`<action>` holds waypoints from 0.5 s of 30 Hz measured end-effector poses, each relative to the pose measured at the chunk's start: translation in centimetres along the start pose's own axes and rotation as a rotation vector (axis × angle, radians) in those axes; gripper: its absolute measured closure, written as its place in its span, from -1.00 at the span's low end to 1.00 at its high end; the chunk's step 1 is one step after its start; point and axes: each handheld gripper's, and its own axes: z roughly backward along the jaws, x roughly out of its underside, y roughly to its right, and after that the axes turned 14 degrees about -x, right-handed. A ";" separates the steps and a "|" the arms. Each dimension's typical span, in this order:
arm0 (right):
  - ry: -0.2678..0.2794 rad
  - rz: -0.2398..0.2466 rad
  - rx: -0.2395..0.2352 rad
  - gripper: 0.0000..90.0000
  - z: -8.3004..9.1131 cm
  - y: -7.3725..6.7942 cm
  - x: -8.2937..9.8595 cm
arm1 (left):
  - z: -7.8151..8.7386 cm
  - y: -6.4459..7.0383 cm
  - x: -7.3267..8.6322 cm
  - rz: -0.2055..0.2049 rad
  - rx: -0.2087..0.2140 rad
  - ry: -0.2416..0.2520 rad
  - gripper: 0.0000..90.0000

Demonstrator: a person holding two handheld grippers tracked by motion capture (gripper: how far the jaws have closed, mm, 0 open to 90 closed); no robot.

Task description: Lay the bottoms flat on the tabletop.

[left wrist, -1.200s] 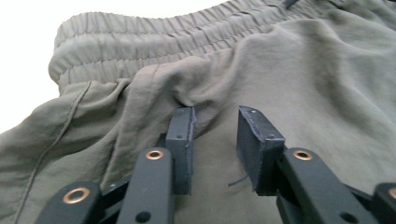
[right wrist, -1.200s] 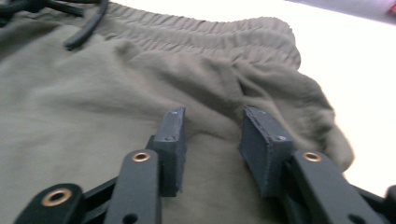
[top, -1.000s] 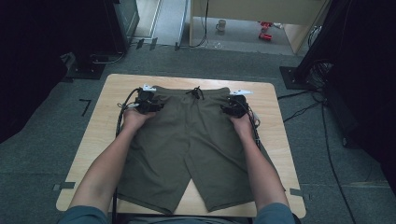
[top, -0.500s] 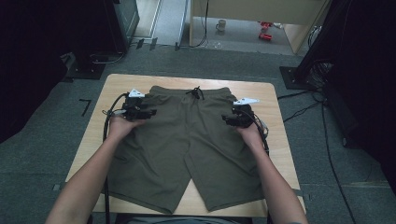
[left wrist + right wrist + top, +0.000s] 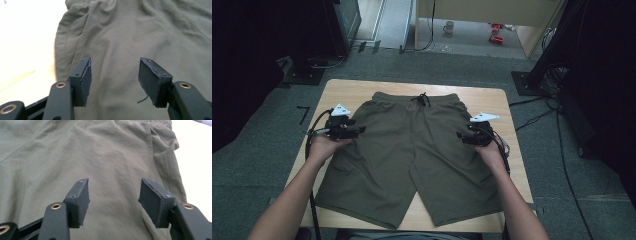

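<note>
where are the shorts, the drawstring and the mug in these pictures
shorts [image 5: 412,155]: high view, on the crotch seam area.
drawstring [image 5: 421,99]: high view, on the black knot at the waistband.
mug [image 5: 448,27]: high view, on its side, on the floor.

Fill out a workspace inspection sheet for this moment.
Surface: wooden table, bare at its edges.
Job's things: olive shorts spread flat, waistband and drawstring at the far side.
Clutter: nothing seen on the table.
Grippers: left claw open over the shorts' left edge; right claw open over the right edge.
Cables: one trails from each gripper; more lie on the floor at right.
Surroundings: grey carpet, a mug and red items on the floor beyond.
</note>
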 end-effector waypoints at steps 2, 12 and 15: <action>-0.001 -0.002 0.002 -0.10 0.4 0.0 0.4 | 0.4 -0.6 0.6 0.005 -0.010 -0.005 -0.01; 0.012 -0.007 -0.005 -0.15 2.2 0.4 1.9 | 2.0 -2.2 2.0 0.004 -0.054 0.001 -0.04; 0.013 -0.020 -0.001 -0.15 2.9 0.7 2.5 | 2.3 -2.9 2.5 0.012 -0.067 -0.005 -0.04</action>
